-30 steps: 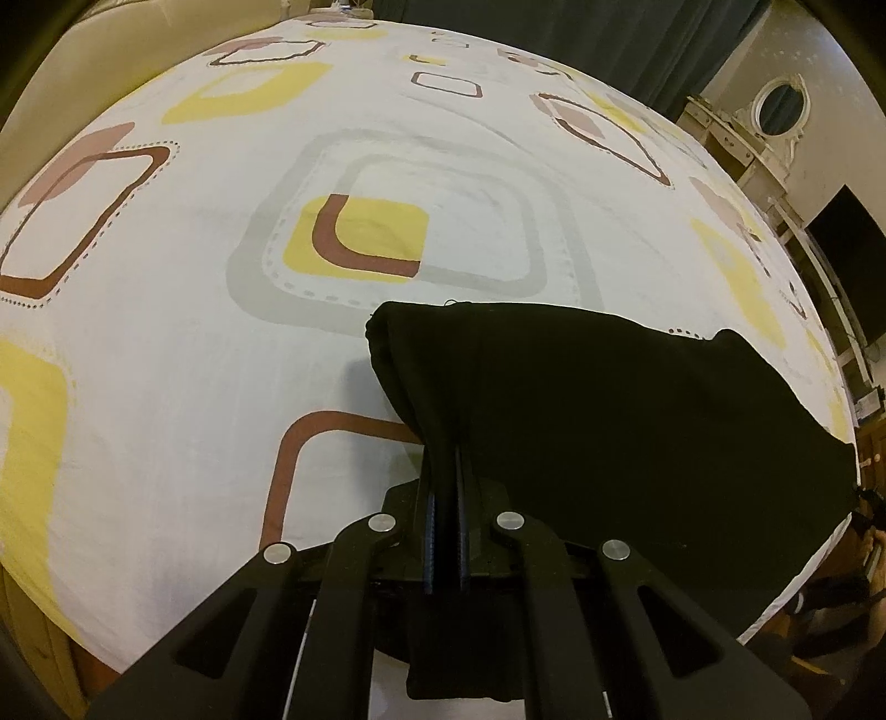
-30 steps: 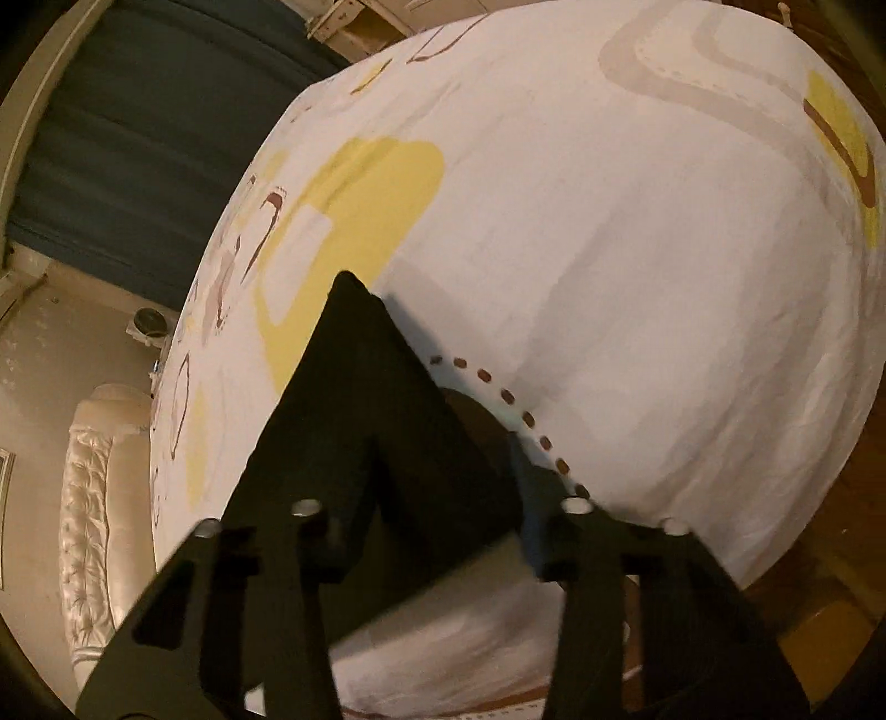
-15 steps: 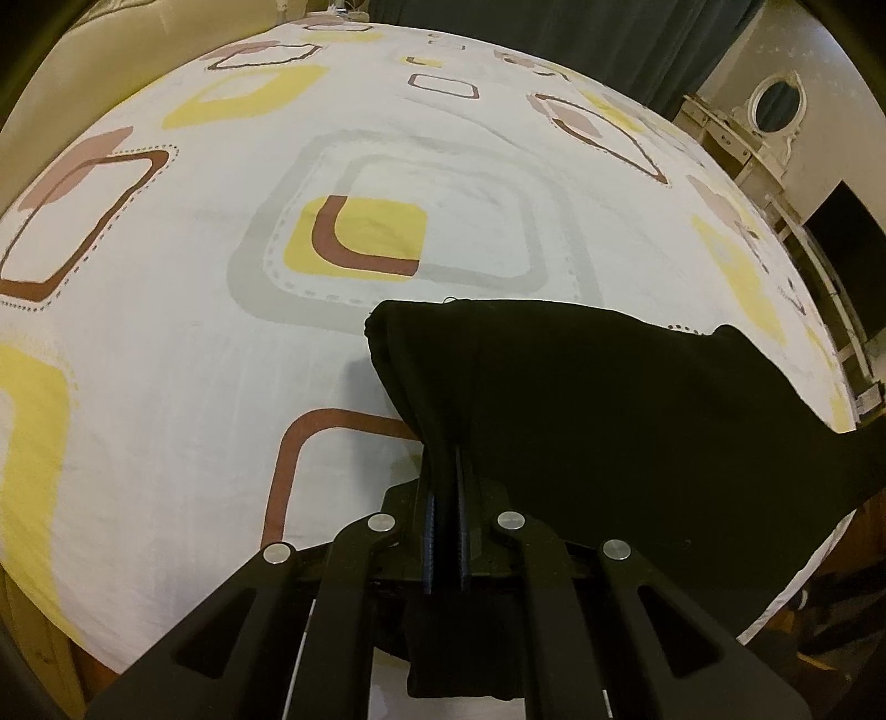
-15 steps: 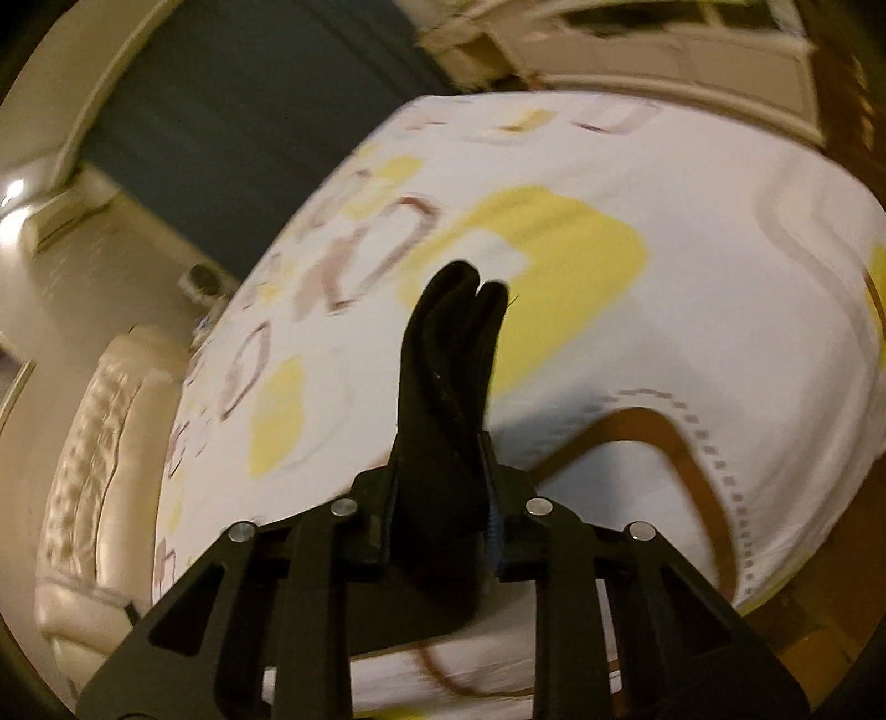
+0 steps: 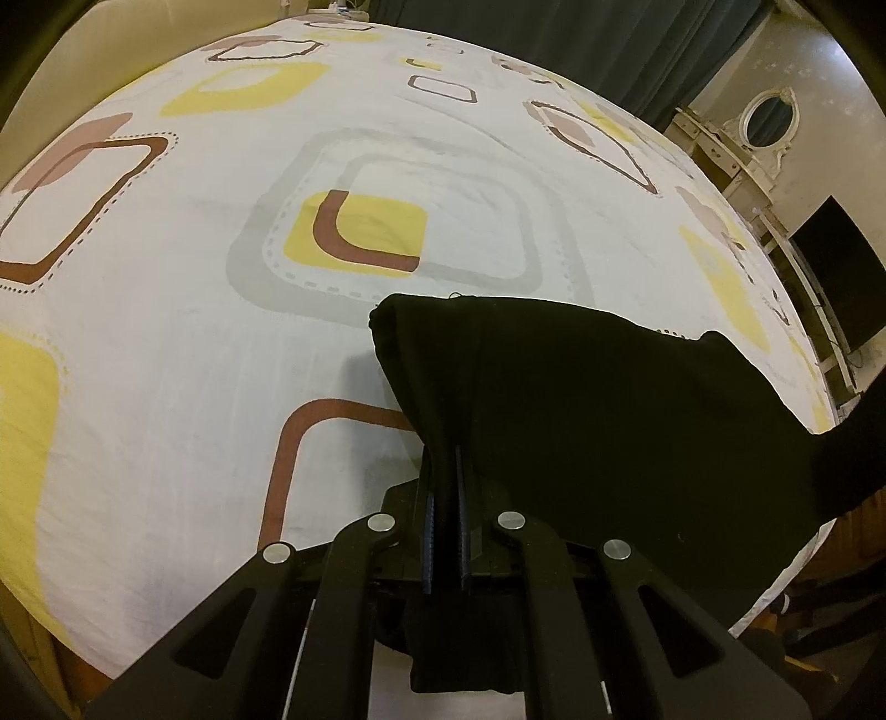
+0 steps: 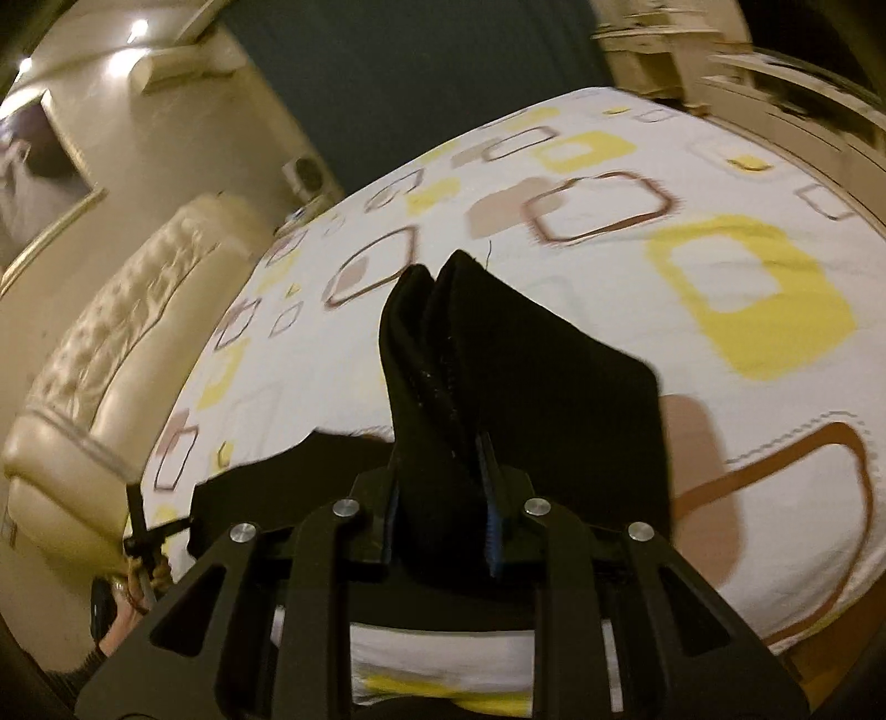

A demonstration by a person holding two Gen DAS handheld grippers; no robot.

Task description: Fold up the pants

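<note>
Black pants (image 5: 598, 410) lie on the near right part of a bed with a white patterned sheet (image 5: 232, 354). My left gripper (image 5: 443, 520) is shut on a corner of the pants, which rises in a peak from the jaws and spreads right over the bed. My right gripper (image 6: 443, 498) is shut on a thick bunched fold of the same black pants (image 6: 498, 365), held up above the sheet (image 6: 720, 288); the cloth drapes down to the left and right of the jaws.
A cream tufted headboard (image 6: 111, 376) runs along the bed's left side in the right wrist view. Dark curtains (image 5: 581, 44), a white dresser with an oval mirror (image 5: 767, 119) and a black screen (image 5: 841, 277) stand beyond the bed's right edge.
My right gripper closed on the pants and lifted them, swinging to face across the bed. The pants' right end rose in the left wrist view. My left gripper stayed put.
</note>
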